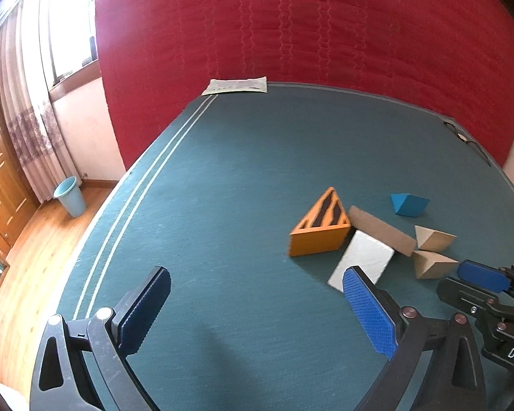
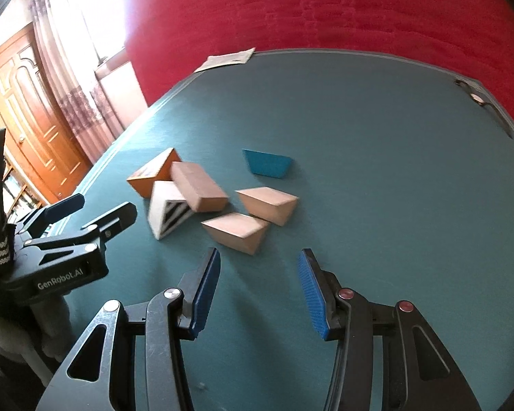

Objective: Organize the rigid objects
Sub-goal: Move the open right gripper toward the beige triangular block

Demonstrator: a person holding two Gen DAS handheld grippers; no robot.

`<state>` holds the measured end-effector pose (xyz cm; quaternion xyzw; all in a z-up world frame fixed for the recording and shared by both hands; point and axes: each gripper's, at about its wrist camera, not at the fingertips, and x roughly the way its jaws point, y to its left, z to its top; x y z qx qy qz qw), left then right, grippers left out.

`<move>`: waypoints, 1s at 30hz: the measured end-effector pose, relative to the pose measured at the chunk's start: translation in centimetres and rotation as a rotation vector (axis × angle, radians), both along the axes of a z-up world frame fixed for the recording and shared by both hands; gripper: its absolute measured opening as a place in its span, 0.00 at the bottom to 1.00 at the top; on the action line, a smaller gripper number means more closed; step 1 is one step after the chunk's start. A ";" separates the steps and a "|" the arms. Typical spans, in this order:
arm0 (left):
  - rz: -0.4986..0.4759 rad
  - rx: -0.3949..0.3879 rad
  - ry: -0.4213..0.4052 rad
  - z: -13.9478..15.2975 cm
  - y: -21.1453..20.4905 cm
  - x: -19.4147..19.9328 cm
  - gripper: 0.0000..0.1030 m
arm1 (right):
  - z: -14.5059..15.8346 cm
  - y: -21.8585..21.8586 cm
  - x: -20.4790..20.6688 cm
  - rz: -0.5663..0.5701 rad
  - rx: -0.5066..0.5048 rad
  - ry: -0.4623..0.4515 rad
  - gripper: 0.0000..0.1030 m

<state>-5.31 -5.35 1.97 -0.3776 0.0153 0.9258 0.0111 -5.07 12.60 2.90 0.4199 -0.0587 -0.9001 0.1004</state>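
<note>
— Fingers (image 2: 311, 281) on both grippers?
— Spread, nothing between them, left gripper (image 1: 257, 311) wider than right gripper (image 2: 258, 293).
— Blocks?
— 6, clustered on the teal counter (image 2: 377, 137); blue block (image 2: 267, 162) slightly apart.

Bare green mat (image 1: 222, 188) left, wooden blocks (image 2: 236, 229) clustered ahead
</note>
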 end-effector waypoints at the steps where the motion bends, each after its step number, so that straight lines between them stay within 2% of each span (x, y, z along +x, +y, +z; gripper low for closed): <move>1: 0.003 0.004 0.000 0.0 -0.2 0.1 0.99 | 0.0 -0.4 0.0 0.007 -0.002 0.001 0.47; 10: 0.003 0.019 0.004 0.1 -0.9 0.2 0.99 | -0.3 -2.6 -1.6 -0.006 0.057 0.030 0.47; 12: 0.001 0.017 0.004 0.1 -0.8 0.1 0.99 | -0.4 -2.6 -1.9 -0.020 0.079 0.038 0.38; 17: -0.007 0.003 0.006 0.0 -0.6 0.0 0.99 | -0.4 -2.6 -1.5 -0.020 0.112 0.057 0.35; 27: -0.077 -0.020 0.004 0.0 1.8 -0.5 0.99 | -0.4 0.2 0.5 -0.059 0.118 0.054 0.33; 30: -0.100 -0.031 -0.009 -0.2 2.9 -0.8 0.92 | -0.4 1.0 1.0 -0.071 0.111 0.052 0.33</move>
